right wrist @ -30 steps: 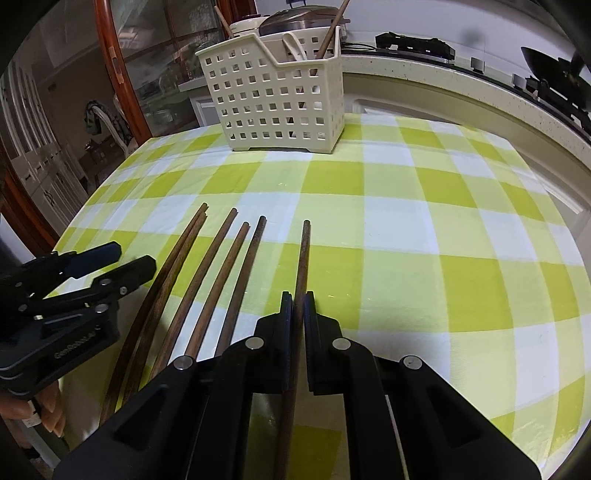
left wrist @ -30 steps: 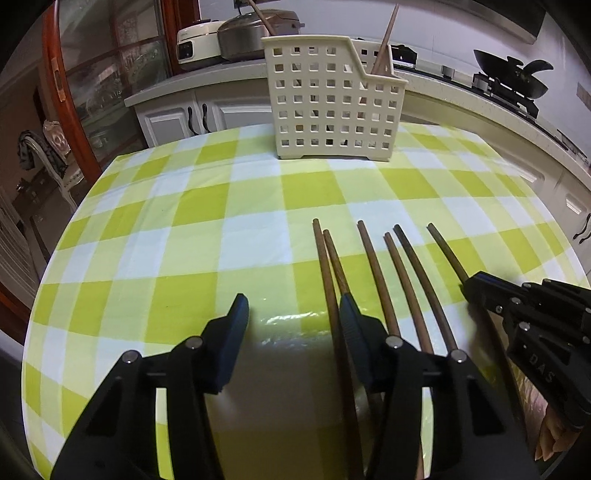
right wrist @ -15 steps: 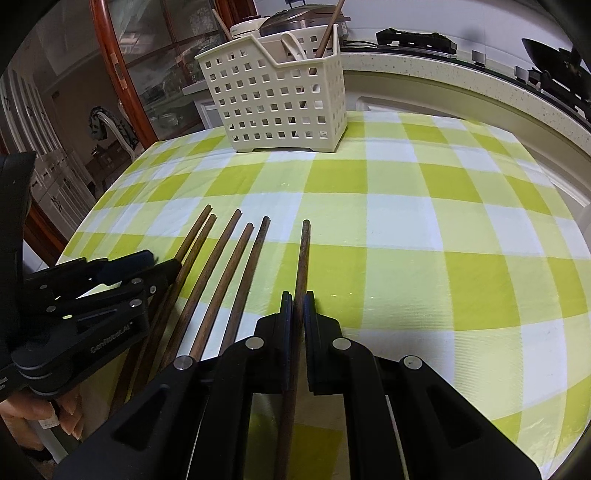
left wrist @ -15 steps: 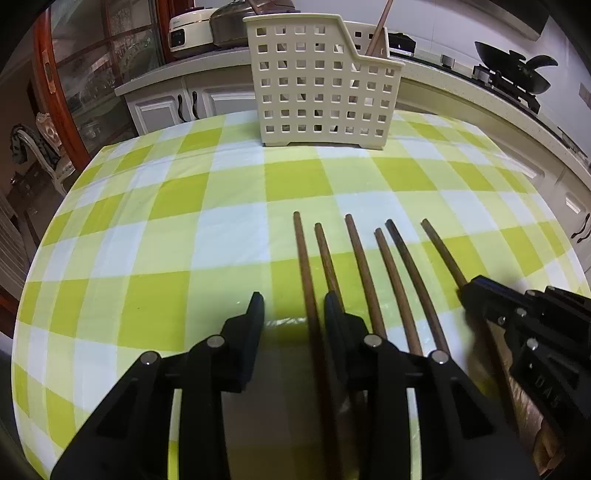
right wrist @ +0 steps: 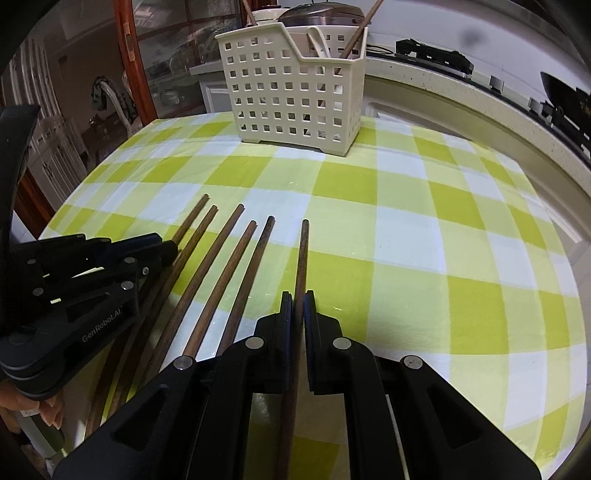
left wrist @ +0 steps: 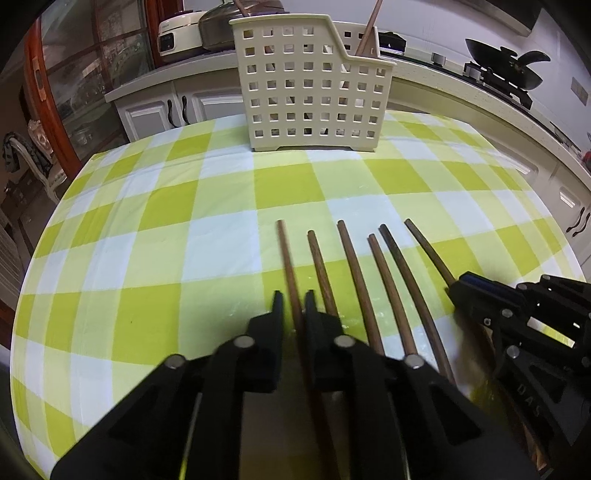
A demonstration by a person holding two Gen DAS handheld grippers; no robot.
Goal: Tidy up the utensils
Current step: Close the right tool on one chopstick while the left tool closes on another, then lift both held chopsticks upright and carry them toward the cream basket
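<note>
Several brown wooden chopsticks lie side by side on the green-and-white checked table. My left gripper (left wrist: 293,301) is shut on the leftmost chopstick (left wrist: 286,254), which points at the cream perforated utensil basket (left wrist: 310,88). My right gripper (right wrist: 298,301) is shut on the rightmost chopstick (right wrist: 303,254). The right gripper also shows at the right of the left wrist view (left wrist: 476,291), and the left gripper at the left of the right wrist view (right wrist: 147,254). The basket (right wrist: 295,92) stands at the table's far edge and holds a white spoon and chopsticks.
The checked tablecloth (left wrist: 166,221) covers a round table. A kitchen counter (left wrist: 461,88) curves behind it, with a rice cooker (left wrist: 177,33) and a wok on a stove (left wrist: 506,62). A wooden glass cabinet (right wrist: 129,55) stands on the left.
My left gripper has shifted right and closed from wide open onto the leftmost chopstick. My right gripper stays shut on the rightmost chopstick, with little movement.
</note>
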